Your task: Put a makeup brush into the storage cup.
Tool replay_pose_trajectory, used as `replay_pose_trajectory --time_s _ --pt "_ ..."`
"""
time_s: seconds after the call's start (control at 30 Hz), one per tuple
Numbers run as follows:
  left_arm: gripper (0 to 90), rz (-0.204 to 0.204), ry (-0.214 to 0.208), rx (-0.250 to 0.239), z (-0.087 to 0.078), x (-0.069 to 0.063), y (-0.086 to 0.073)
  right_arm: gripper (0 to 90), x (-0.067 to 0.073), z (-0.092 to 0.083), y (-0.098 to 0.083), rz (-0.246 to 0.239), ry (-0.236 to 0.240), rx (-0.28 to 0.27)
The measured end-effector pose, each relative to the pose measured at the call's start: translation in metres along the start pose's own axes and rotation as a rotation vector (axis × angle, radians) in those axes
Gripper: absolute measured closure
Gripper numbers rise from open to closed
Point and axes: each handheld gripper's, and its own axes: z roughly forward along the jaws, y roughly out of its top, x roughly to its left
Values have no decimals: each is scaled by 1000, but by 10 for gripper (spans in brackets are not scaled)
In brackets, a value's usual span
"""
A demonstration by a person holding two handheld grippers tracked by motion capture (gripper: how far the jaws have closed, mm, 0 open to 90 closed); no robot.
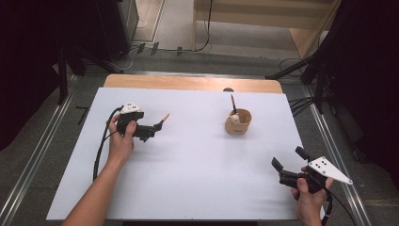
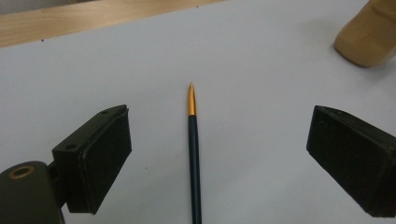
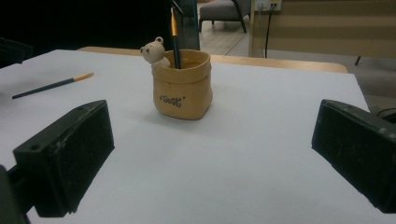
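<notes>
I see a dark blue paintbrush (image 2: 194,154) with a gold ferrule on my white worktop (image 1: 188,179). The tan pen holder (image 3: 182,85) bears a cream bear (image 3: 154,52) and dark lettering.

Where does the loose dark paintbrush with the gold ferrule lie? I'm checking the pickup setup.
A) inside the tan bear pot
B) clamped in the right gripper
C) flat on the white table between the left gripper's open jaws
C: the dark paintbrush with the gold ferrule lies flat on the white table, untouched between the left gripper's wide-apart jaws.
</notes>
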Motion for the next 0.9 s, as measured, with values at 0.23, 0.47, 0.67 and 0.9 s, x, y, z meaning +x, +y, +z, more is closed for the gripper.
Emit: replay_pose_trajectory --time_s 0.23,0.47,0.67,0.9 --pt "143 4 62 195 20 -3 10 0 1 1 -1 -2 -1 7" --pt "173 1 80 334 28 -5 18 0 -1 1 -1 -1 -5 9" --pt "316 -1 122 447 35 -6 23 0 -1 2 -1 0 -1 16" --pt "568 -12 156 543 39 -4 24 0 -1 3 -1 0 -2 19"
